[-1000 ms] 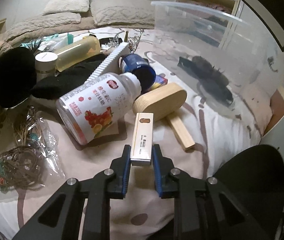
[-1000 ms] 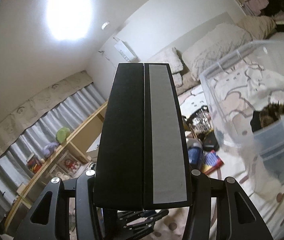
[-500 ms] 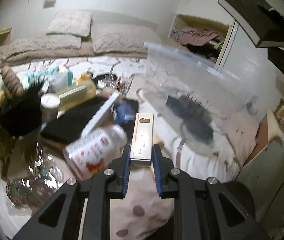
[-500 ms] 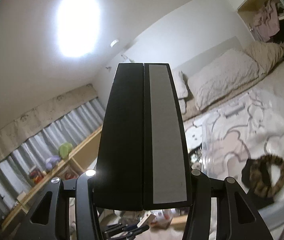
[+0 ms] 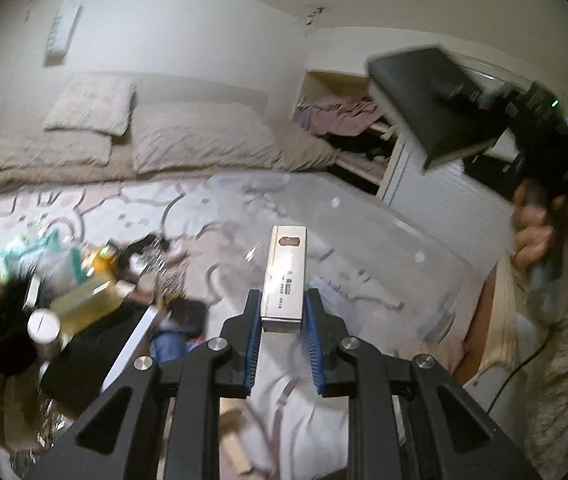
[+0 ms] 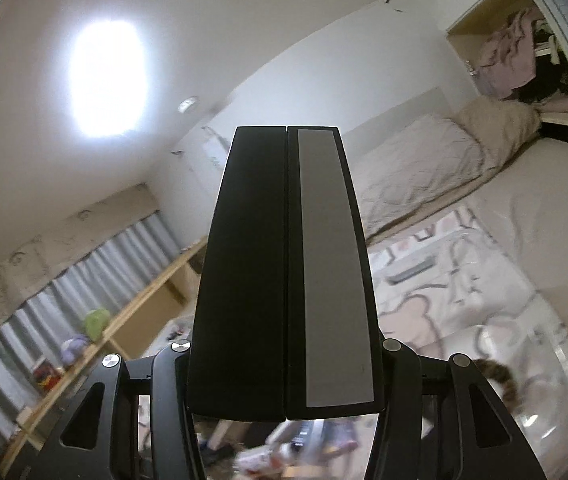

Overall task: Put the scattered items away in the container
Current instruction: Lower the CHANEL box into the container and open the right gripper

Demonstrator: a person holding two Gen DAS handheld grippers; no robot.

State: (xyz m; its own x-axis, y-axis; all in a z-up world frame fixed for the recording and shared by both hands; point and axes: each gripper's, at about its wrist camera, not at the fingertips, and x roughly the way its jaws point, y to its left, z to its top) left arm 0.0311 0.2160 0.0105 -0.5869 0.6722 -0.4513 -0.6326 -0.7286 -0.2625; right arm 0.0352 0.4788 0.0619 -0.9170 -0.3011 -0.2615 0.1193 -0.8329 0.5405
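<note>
My left gripper (image 5: pixel 282 310) is shut on a slim cream box (image 5: pixel 285 276) that sticks out forward between its blue pads, held in the air above the bed. Beyond it lies the clear plastic container (image 5: pixel 363 240), blurred. My right gripper (image 6: pixel 285 408) is shut on a long black box with a grey strip (image 6: pixel 284 272), which fills the middle of the right wrist view and hides the fingertips. That black box (image 5: pixel 435 104) also shows at the upper right of the left wrist view, with a hand (image 5: pixel 535 232) below it. A furry dark item (image 6: pixel 499 380) lies inside the container (image 6: pixel 555 364).
Scattered items lie at the left of the bed: a yellow bottle (image 5: pixel 88 300), a white-capped jar (image 5: pixel 44 328), a black cloth (image 5: pixel 96 356), a blue jar (image 5: pixel 172 344). Pillows (image 5: pixel 92 108) sit at the head. An open closet (image 5: pixel 343 128) stands at the right, a wooden shelf (image 6: pixel 96 340) along the curtain wall.
The left gripper has lifted the cream box off the bed and up toward the container. The right gripper rose and swung with the black box; the container sank lower in its view.
</note>
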